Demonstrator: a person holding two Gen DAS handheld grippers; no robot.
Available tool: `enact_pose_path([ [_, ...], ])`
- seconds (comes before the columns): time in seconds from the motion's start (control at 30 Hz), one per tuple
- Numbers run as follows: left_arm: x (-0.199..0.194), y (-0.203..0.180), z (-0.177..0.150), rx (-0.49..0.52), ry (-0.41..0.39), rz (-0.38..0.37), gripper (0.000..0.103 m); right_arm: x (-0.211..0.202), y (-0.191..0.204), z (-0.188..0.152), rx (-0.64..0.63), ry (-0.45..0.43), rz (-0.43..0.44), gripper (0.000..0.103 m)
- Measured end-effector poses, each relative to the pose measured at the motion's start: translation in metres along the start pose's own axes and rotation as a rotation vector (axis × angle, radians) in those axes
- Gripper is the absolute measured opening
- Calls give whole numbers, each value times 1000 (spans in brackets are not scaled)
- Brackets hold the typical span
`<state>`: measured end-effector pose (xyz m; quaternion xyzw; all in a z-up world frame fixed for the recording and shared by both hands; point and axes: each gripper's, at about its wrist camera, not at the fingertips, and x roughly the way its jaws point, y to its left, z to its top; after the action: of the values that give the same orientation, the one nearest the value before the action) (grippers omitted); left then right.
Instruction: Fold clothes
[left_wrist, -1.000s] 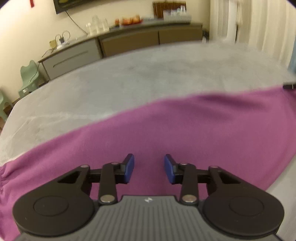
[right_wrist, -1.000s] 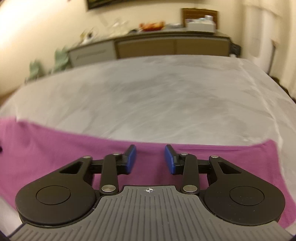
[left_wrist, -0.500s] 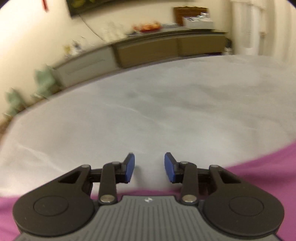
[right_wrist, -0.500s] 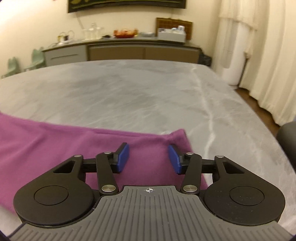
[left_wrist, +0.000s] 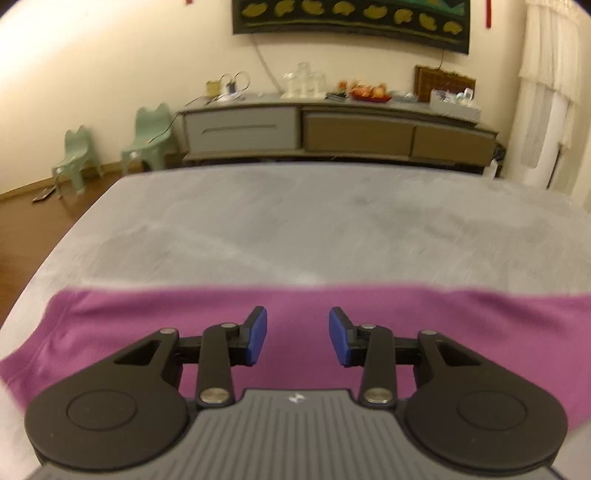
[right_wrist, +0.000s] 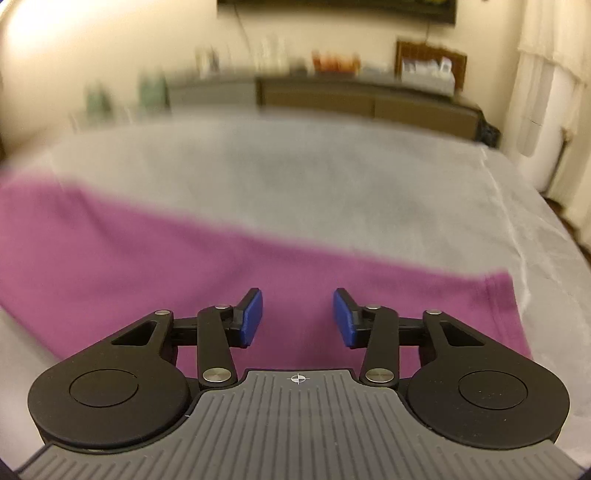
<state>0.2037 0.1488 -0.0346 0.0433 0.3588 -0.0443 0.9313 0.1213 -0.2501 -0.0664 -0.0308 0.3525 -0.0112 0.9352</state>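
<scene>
A magenta garment (left_wrist: 147, 317) lies flat along the near side of a grey table (left_wrist: 295, 221). In the left wrist view its left end with a rounded corner shows. My left gripper (left_wrist: 297, 335) is open and empty, held just above the cloth near its far edge. In the right wrist view the garment (right_wrist: 129, 258) runs from the left to its hemmed right end (right_wrist: 498, 299). My right gripper (right_wrist: 297, 318) is open and empty above the cloth near that end. The view is blurred.
The grey table top (right_wrist: 332, 192) stretches far ahead of the garment. Beyond it stands a long sideboard (left_wrist: 332, 129) with glassware and a fruit bowl. Two small green chairs (left_wrist: 151, 133) stand at the left by the wall. Curtains (left_wrist: 554, 92) hang at the right.
Both grippers have swung and shifted over the garment. The left view now faces the sideboard squarely with the cloth's left end in view; the right view has turned left. Both stayed open.
</scene>
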Motion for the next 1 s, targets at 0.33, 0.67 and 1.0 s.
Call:
enact_pose_path([
  [0.33,-19,160,-49,-340,95,183,35,26,-28,21,155,34,-286,59],
  [0.67,-46,212,-75,-543,32,95,42,6,173,34,-233,-29,127,60],
  [1.0,-35,234,-98,-674,41,51,74,32,210,41,-324,-13,-14,73],
])
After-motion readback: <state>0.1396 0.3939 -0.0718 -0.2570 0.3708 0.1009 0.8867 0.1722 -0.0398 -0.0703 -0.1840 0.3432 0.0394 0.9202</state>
